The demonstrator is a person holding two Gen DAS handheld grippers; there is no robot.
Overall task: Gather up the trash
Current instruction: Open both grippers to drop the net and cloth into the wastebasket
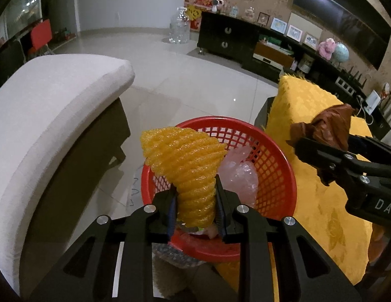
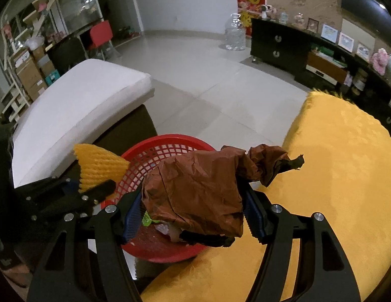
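Left gripper (image 1: 195, 206) clamped on yellow foam net (image 1: 188, 166) held over red basket (image 1: 283, 183), right gripper (image 2: 193, 214) clamped on crumpled brown bag (image 2: 203, 188) above basket's right rim beside yellow tablecloth (image 2: 341, 176), pink plastic wrap (image 1: 239, 173) inside basket.

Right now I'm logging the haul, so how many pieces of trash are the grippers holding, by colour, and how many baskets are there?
Yellow foam net, in the left gripper: 1
Brown crumpled wrapper, in the right gripper: 1
Red mesh basket: 1
Total: 3. The basket also holds pale plastic film, too jumbled to count.
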